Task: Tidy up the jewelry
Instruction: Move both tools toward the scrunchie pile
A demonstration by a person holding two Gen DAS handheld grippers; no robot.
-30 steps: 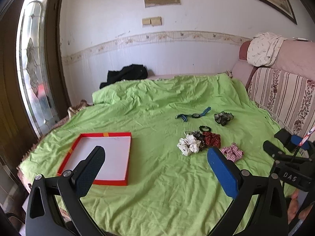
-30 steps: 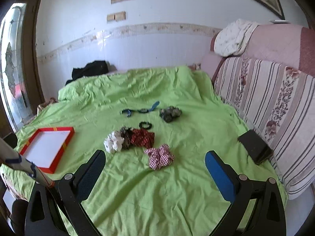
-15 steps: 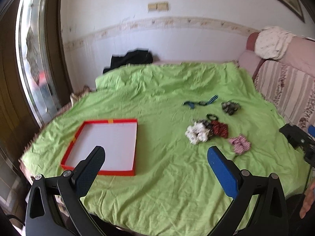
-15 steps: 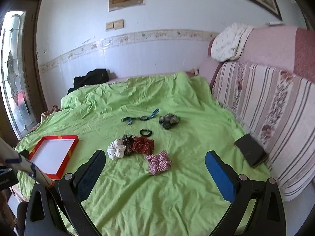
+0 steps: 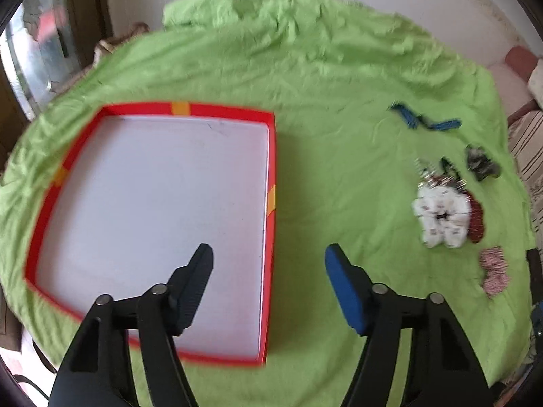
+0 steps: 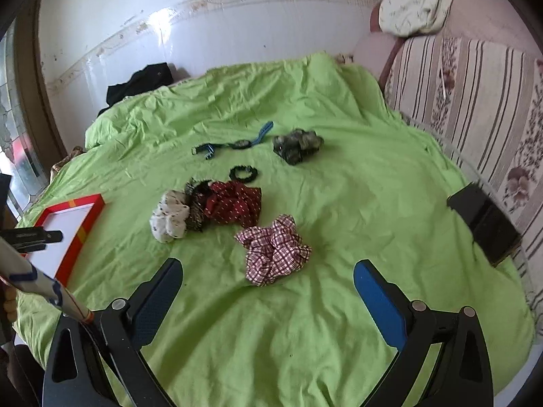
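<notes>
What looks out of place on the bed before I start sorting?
Nothing is damaged or spilled. The white scrunchie, a dark frilly one and the red dotted scrunchie lie bunched in one heap, touching. The plaid scrunchie and the blue-strapped watch lie apart. The red tray holds nothing yet.

Left view angled down, close above red tray [image 5: 270, 183]; right view farther back; shared: tray [image 6: 89, 218], green sheet [image 6: 305, 322].

Left gripper [image 5: 268, 264] fingers spread wide and empty, right gripper [image 6: 266, 279] fingers likewise apart, empty
</notes>
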